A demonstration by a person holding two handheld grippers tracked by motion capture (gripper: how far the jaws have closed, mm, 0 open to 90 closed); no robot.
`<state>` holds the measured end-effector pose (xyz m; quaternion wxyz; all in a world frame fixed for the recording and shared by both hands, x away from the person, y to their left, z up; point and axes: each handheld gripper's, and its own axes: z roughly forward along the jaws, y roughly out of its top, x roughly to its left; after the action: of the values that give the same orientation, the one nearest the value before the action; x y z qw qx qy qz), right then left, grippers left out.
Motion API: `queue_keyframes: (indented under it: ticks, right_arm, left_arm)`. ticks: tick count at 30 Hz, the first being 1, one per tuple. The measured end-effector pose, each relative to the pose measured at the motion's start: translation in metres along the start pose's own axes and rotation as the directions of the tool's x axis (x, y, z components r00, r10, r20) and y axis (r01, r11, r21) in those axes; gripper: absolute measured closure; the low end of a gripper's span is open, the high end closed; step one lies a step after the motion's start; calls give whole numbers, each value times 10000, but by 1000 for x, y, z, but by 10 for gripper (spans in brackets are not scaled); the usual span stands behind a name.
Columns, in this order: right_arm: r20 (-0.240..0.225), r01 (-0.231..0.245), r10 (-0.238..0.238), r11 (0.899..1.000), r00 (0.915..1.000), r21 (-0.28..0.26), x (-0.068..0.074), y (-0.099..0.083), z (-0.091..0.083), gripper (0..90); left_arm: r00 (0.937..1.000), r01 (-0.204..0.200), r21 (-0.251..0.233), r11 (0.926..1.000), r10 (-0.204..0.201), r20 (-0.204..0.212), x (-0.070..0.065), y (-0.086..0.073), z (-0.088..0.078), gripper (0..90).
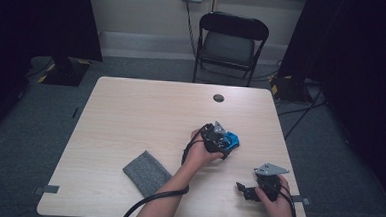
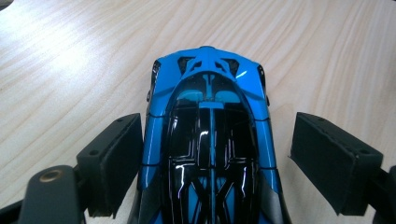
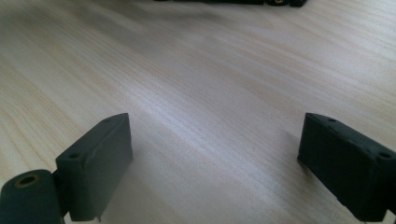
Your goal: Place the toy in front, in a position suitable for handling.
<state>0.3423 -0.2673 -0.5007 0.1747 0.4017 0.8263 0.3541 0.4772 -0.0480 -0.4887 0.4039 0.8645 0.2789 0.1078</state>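
From above: my left tongs (image 1: 223,141) sit over the blue toy car (image 1: 232,139) right of the counter (image 1: 131,110) centre; my right tongs (image 1: 247,190) rest low at the near right edge, well apart from the car, likely waiting their turn. Grey cloth pouch (image 1: 146,172) lies near left, untouched.

Left gripper view: the car (image 2: 210,140) lies lengthwise between my spread jaws, left pad close beside its flank, right pad clearly off it. Lined up for a squeeze, I judge, not yet pinched.

Right gripper view: jaws spread wide over bare wood (image 3: 196,93), nothing between.
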Motion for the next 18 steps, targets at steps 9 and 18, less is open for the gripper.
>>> queue_keyframes:
  ticks: [9, 18]
  right_arm:
    - [-1, 9, -9, 10000, 10000, -4, 0, 0, 0, 90]
    - [-3, 4, -4, 10000, 10000, -2, 0, 0, 0, 89]
  left_arm:
    - [9998, -126, 105, 9999, 128, -169, 2, -5, 4, 263]
    - [10000, -25, 236, 9997, 27, -91, 4, -6, 1, 269]
